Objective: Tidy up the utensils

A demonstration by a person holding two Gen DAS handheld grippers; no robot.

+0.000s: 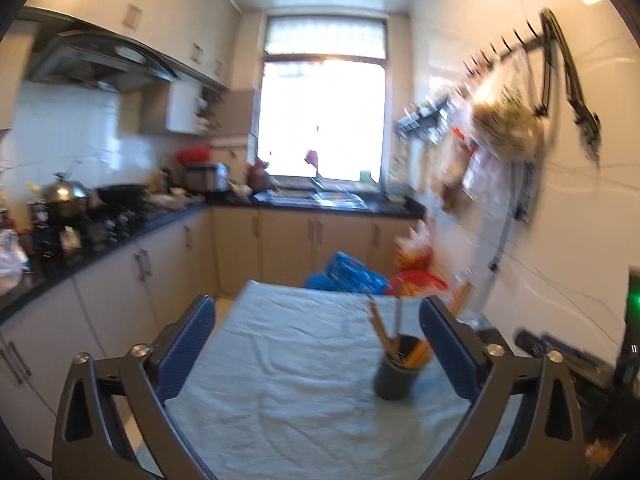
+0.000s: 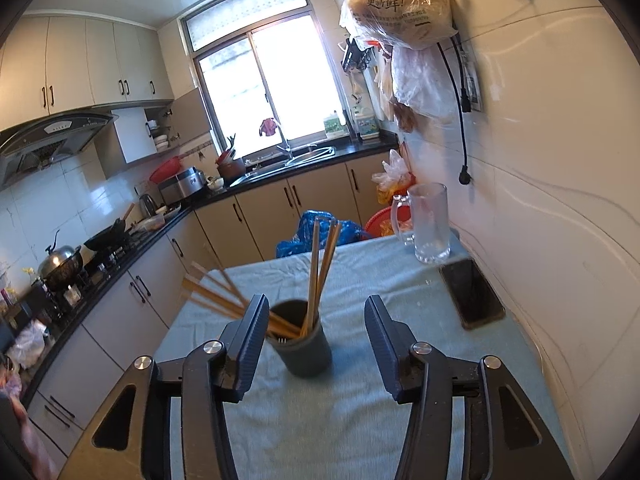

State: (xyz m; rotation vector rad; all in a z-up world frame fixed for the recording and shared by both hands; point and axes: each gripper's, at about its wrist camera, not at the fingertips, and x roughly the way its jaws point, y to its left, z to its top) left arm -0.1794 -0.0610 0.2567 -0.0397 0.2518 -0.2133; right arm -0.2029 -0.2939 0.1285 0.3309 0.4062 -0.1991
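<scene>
A dark grey utensil cup (image 2: 302, 346) stands on the table's pale blue cloth (image 2: 360, 412). Several wooden chopsticks (image 2: 320, 276) stand in it, some leaning left. My right gripper (image 2: 316, 312) is open and empty, its jaws just behind the cup, with the cup nearer the left jaw. In the blurred left wrist view the same cup (image 1: 396, 372) with chopsticks (image 1: 382, 326) sits close to the right jaw. My left gripper (image 1: 318, 312) is open and empty above the cloth (image 1: 280, 380).
A glass mug (image 2: 428, 222) and a dark phone (image 2: 472, 294) lie at the table's far right by the wall. Blue and red bags (image 2: 320, 232) sit beyond the table. Counters with a stove (image 2: 108, 248) run along the left. Plastic bags (image 2: 400, 4) hang on the wall.
</scene>
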